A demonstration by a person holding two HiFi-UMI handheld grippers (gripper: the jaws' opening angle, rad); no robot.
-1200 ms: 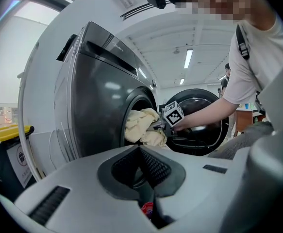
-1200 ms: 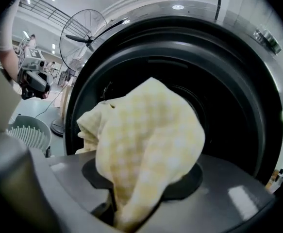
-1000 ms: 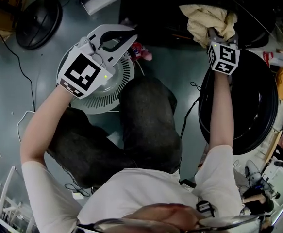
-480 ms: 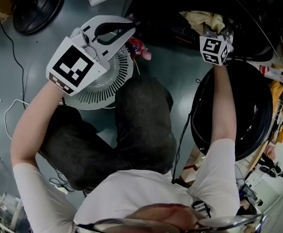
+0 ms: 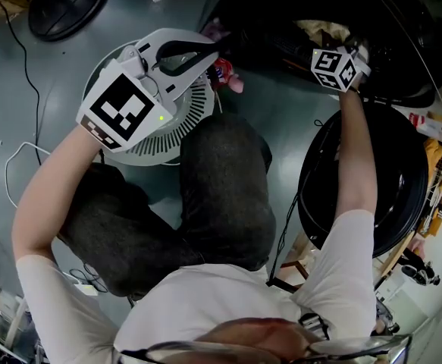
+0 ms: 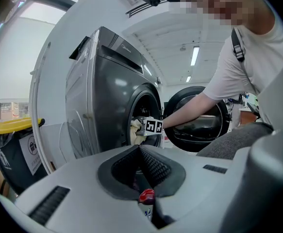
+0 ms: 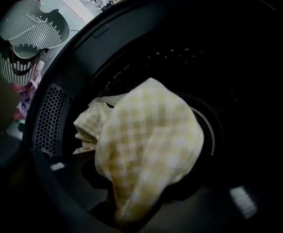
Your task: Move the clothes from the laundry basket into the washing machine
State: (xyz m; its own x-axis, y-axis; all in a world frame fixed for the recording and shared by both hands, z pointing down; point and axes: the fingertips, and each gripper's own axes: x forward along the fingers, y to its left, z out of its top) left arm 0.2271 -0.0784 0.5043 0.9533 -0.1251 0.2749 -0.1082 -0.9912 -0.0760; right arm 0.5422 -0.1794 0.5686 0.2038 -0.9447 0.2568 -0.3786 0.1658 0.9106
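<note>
- Right hand-held gripper (image 5: 346,51) pinches yellow checked cloth (image 7: 146,144) inside the washing machine (image 6: 107,96).
- Left hand-held gripper (image 5: 211,50), pressed together on pink cloth (image 5: 227,74), is above the laundry basket (image 5: 194,116).

The cloth (image 7: 146,149) is yellow-checked, the garment (image 5: 227,76) pink, the laundry basket (image 5: 194,116) white.

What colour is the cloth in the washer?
Pale yellow checked cloth, clearest in right gripper view.
</note>
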